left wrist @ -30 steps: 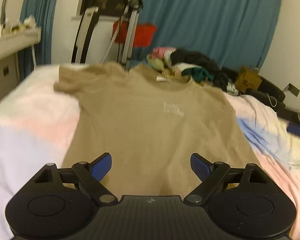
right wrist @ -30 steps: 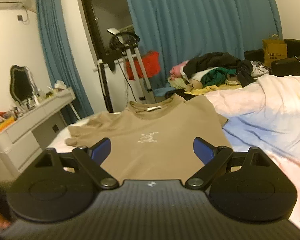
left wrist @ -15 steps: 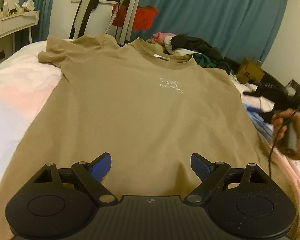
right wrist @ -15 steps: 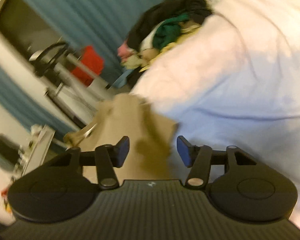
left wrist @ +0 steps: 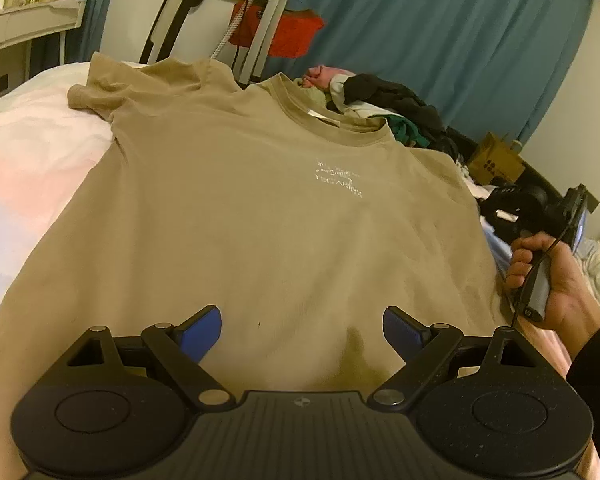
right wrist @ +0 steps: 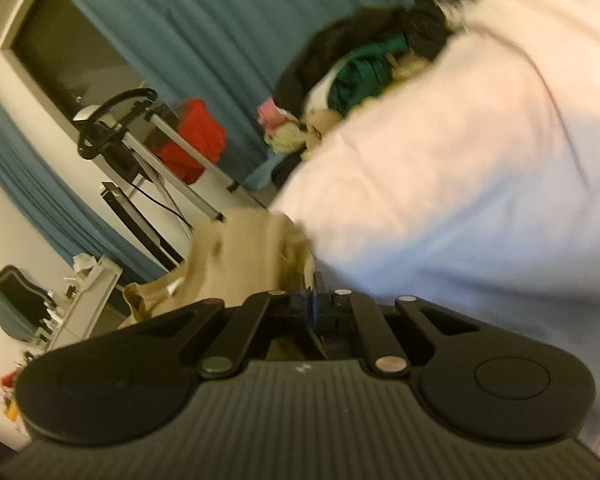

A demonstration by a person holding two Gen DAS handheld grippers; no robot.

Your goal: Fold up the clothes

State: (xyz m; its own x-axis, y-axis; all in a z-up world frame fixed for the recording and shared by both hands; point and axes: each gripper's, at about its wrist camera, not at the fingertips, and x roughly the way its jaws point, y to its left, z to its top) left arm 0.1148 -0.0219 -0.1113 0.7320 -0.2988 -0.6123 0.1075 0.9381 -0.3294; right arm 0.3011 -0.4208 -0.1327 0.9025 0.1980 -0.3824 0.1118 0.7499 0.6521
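1. Since half a second ago the right gripper point(right wrist: 314, 300) has gone from jaws partly spread to pressed together on tan fabric — a thin edge of the t-shirt point(left wrist: 268, 216) is pinched between the pads. Its view is tilted and motion-blurred. The left gripper point(left wrist: 300, 330) has barely shifted.
2. Left jaws: spread wide, holding nothing, hovering over the hem end of the shirt.
3. The shirt lies flat, front up, on the bed point(left wrist: 28, 152), collar at the far end and white chest print showing. The far-left sleeve point(left wrist: 112, 88) is bunched. The right side is held at the right sleeve or shoulder edge; exact spot cannot be told through the blur.
4. The right hand point(left wrist: 548, 276) is visible in the left view, just off the shirt's right edge, gripping its handle.
5. Handling, my read: light, limp knit with no stiffness — it will sag and drag wherever unsupported. Low slip on the bedding, so it should stay put while one side is lifted.
6. Where to grip: seams and hems — shoulder seam, sleeve cuff, bottom hem corner. A doubled edge gives the pads something to bite. Mid-panel pinches risk catching both layers or the sheet.
7. Risk: lifting one side alone will likely skew the fold line.
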